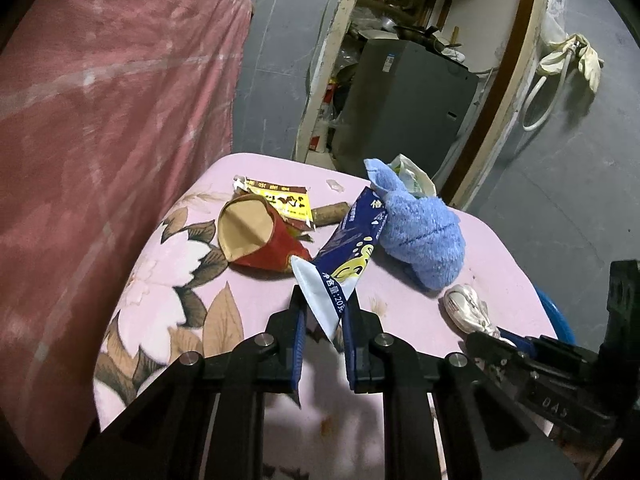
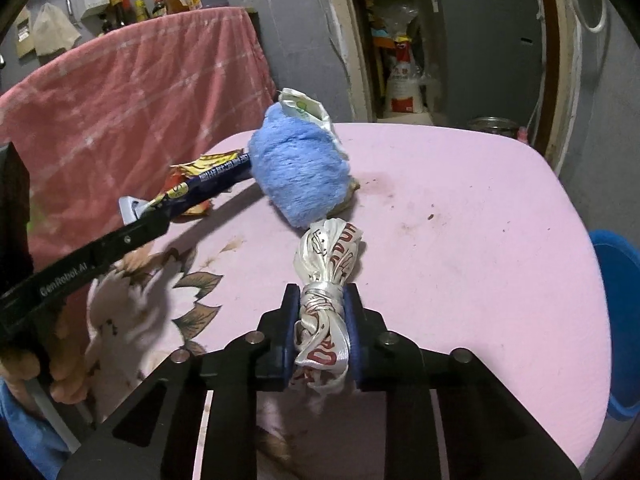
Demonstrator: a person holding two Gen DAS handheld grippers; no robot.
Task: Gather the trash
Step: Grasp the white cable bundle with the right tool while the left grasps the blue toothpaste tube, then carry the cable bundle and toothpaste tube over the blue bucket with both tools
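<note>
The table cover (image 2: 460,208) is pink with brown-and-white flowers. A fluffy cloth (image 2: 298,172) is light blue; the snack wrapper (image 1: 352,240) is navy, yellow and white. The crumpled white wrapper (image 2: 326,280) bears red lettering.

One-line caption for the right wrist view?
Right gripper shut on a twisted white wrapper over the pink table.

Grey walls (image 1: 580,184), an open doorway (image 1: 400,92), a pink-covered table (image 2: 480,240).
</note>
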